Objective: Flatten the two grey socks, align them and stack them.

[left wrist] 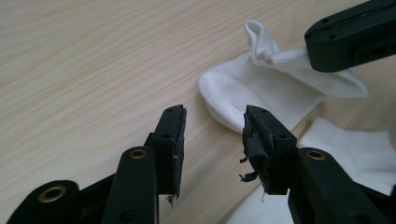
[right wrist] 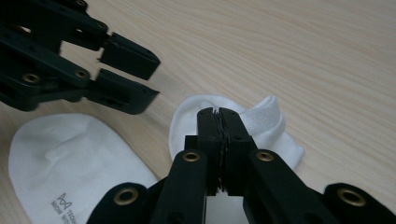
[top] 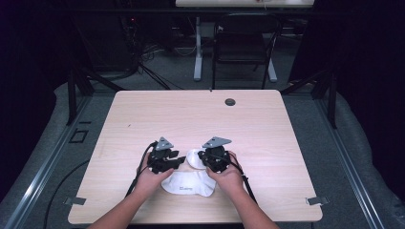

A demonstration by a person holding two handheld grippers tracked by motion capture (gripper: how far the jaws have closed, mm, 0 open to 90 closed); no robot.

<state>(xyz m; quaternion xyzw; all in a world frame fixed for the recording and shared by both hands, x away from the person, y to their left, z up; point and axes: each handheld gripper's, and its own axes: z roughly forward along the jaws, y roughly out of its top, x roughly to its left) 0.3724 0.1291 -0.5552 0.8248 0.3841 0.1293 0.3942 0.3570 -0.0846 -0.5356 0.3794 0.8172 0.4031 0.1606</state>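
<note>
On the wooden table (top: 200,114), both grippers work close to the near edge, at about 6 o'clock of the tabletop. The far half of the table is bare wood, with a small dark round hole (top: 230,102) near the far edge at about 12 o'clock, so there is wide open room toward 12, 9 and 3 o'clock. The near edge lies just behind the hands.

Two white socks lie between the grippers. The small sock (right wrist: 275,128) sits just ahead of the right gripper (right wrist: 219,114), and in the high view it shows between the two grippers (top: 193,157). The right gripper's jaws are pressed together with no gap, and its tips lie over the small sock; whether cloth is pinched between them cannot be told. In the left gripper view the same sock (left wrist: 261,88) has its cuff bunched up beside the right gripper's black jaw.

The left gripper (left wrist: 212,123) stands with its jaws apart, a clear gap between the worn pads, holding nothing; bare wood shows in the gap and the small sock is just beyond its right jaw.

The large sock (top: 188,183) lies flat at 6 o'clock of the small one, near the table's front edge, between the two hands. It carries a small grey logo and two lines of print (right wrist: 63,203), too small to read fully.
</note>
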